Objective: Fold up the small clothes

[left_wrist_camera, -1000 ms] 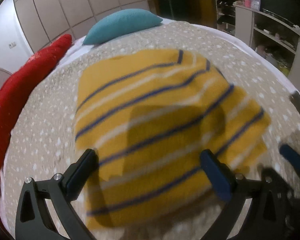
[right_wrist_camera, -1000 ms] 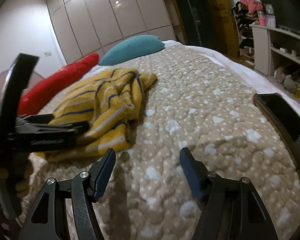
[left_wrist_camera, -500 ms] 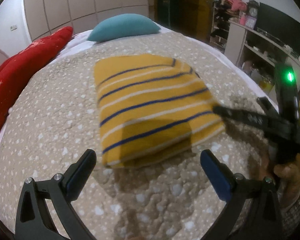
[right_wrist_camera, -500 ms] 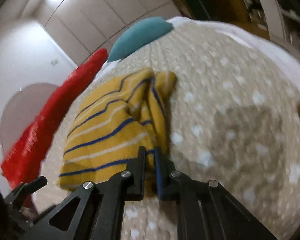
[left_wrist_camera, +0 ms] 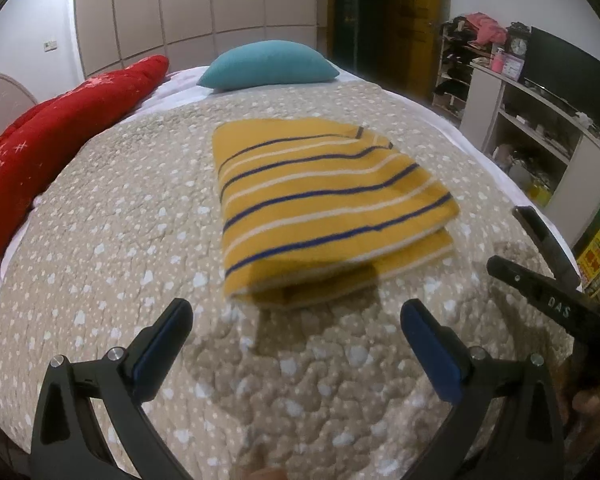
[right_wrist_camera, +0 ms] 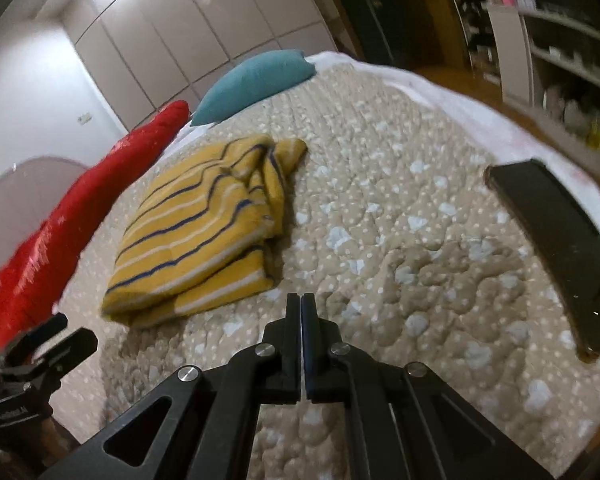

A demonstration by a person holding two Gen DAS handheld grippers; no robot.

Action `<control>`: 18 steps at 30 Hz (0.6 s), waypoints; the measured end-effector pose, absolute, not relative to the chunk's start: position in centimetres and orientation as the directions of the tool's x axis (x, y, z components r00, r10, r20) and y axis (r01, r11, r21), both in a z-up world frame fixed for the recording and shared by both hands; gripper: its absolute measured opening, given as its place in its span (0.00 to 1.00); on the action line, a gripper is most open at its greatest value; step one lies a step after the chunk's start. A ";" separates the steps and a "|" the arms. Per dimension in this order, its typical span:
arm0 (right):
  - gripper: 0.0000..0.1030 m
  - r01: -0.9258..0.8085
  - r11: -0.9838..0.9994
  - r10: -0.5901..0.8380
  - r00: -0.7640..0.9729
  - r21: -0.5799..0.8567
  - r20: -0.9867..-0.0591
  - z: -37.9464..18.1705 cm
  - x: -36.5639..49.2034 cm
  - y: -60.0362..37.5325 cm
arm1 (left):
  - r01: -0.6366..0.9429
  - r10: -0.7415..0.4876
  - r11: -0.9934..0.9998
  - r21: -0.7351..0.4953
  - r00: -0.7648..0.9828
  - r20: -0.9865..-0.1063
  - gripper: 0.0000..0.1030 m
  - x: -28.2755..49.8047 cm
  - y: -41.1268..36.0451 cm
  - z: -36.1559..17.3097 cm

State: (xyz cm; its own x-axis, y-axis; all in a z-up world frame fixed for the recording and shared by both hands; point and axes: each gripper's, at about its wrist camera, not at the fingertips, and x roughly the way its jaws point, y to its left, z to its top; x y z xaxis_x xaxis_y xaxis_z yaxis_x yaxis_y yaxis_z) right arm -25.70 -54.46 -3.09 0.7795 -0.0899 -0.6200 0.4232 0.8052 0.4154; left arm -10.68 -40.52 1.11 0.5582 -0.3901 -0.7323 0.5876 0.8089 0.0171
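A folded yellow garment (left_wrist_camera: pixel 328 208) with blue and white stripes lies flat on the beige dotted bedspread (left_wrist_camera: pixel 120 240). It also shows in the right wrist view (right_wrist_camera: pixel 204 224), with its right edge bunched. My left gripper (left_wrist_camera: pixel 296 320) is open and empty, a little short of the garment's near edge. My right gripper (right_wrist_camera: pixel 301 304) is shut on nothing, just off the garment's near right corner. Part of the right gripper shows at the right edge of the left wrist view (left_wrist_camera: pixel 540 300).
A teal pillow (left_wrist_camera: pixel 268 65) lies at the head of the bed and a red blanket (left_wrist_camera: pixel 52 128) along its left side. A dark flat object (right_wrist_camera: pixel 556 252) lies on the bed's right edge. Shelves (left_wrist_camera: pixel 540 120) stand beyond it.
Both grippers have drawn back from the garment. The right gripper was shut at the garment's edge half a second ago; now it is clear of the garment, which lies folded.
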 end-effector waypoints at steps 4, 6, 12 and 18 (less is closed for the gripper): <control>0.34 0.436 0.839 -0.146 0.758 0.327 -0.635 -3.0 -26.0 -52.3 | 0.582 -0.388 0.813 -0.003 0.538 -0.748 1.00 -10.8 -40.0 0.5; 0.41 0.431 0.847 -0.148 0.752 0.310 -0.642 -3.0 -25.7 -51.7 | 0.575 -0.381 0.818 -0.007 0.533 -0.756 1.00 -10.9 -39.6 0.2; 0.50 0.416 0.872 -0.161 0.743 0.259 -0.650 -2.8 -25.0 -49.9 | 0.549 -0.342 0.836 0.016 0.544 -0.766 1.00 -10.8 -38.4 -0.2; 0.56 0.403 0.893 -0.184 0.730 0.198 -0.658 -2.3 -24.3 -48.1 | 0.529 -0.343 0.848 -0.018 0.523 -0.781 1.00 -10.2 -36.8 -0.8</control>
